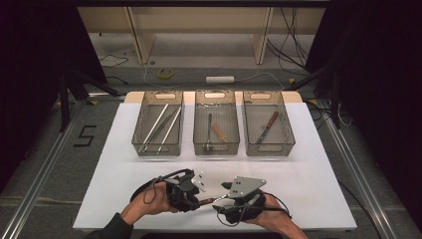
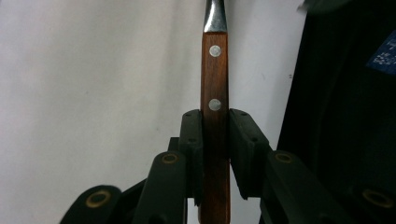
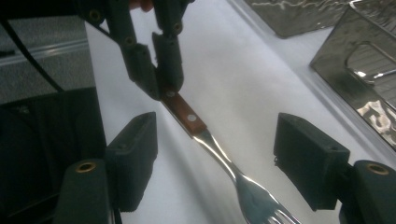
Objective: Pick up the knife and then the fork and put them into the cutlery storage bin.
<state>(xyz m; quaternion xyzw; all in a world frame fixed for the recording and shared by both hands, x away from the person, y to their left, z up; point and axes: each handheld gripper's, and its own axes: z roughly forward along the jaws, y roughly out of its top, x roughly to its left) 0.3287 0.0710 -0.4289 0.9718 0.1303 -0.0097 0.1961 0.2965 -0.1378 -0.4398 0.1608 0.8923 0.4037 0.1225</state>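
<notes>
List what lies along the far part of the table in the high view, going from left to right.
Left basket with long metal tools → middle basket with a wooden-handled tool → right basket with a brown-handled knife.

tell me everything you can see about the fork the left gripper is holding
The fork has a reddish-brown wooden handle with two round metal rivets and a shiny steel neck widening into tines. The left gripper is shut on the handle, pads pressing both sides; the rivet end and steel part stick out beyond them. It hangs above the white table, near its front edge. Its steel end lies between the open jaws of the right gripper, which do not touch it.
</notes>
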